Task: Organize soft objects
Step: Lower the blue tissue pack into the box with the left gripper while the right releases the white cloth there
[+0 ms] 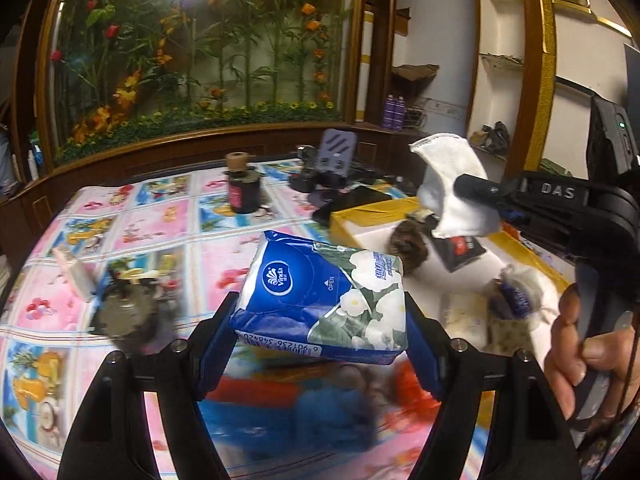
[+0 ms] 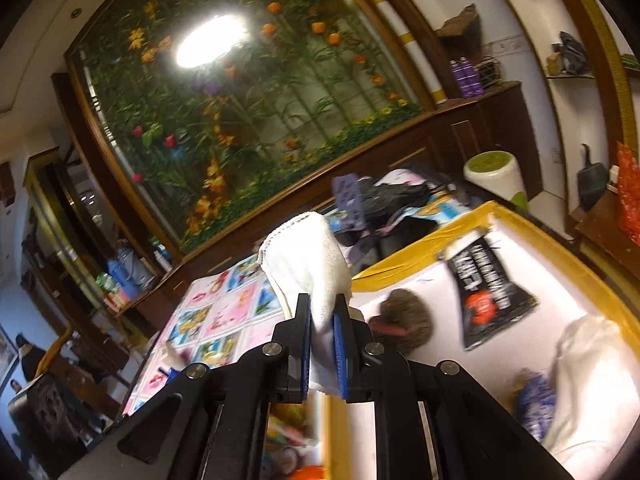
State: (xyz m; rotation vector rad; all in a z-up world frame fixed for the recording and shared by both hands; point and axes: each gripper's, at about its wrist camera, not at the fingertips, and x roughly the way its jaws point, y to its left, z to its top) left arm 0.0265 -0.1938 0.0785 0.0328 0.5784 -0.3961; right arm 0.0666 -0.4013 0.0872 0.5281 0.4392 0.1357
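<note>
My left gripper [image 1: 320, 320] has its jaws spread wide around a blue and white plastic pack of facial tissues printed with white flowers [image 1: 324, 296], one pad pressed to each short end. I take it across its width because the pack is soft and would sag from a corner; held this way it sits nearly flat between my jaws, clear of the surface below.

My right gripper [image 2: 322, 332] has its jaws almost together, pinched on the lower part of a white knitted cotton cloth with a stitched edge [image 2: 304, 256]. It is so thin that the jaws have to come this close to keep hold of it, and the free end stands up past the tips. In the left view the same cloth juts out ahead of my right gripper [image 1: 468, 186], with a hand [image 1: 576, 344] round its handle.

Just beyond and to the right of both sets of jaws is a shallow white tray with a yellow taped rim [image 2: 408, 264]. I judge it to be the collecting place, since soft things already lie in it: a brown fuzzy bundle [image 2: 404, 320], a black printed packet [image 2: 492, 304], and white crumpled material with a blue piece nearer me. Both loads look headed there.

To the left of the jaws stretches a pink and blue picture-print cloth over the surface [image 1: 160, 232], with a dark jar [image 1: 242, 196] far ahead.
</note>
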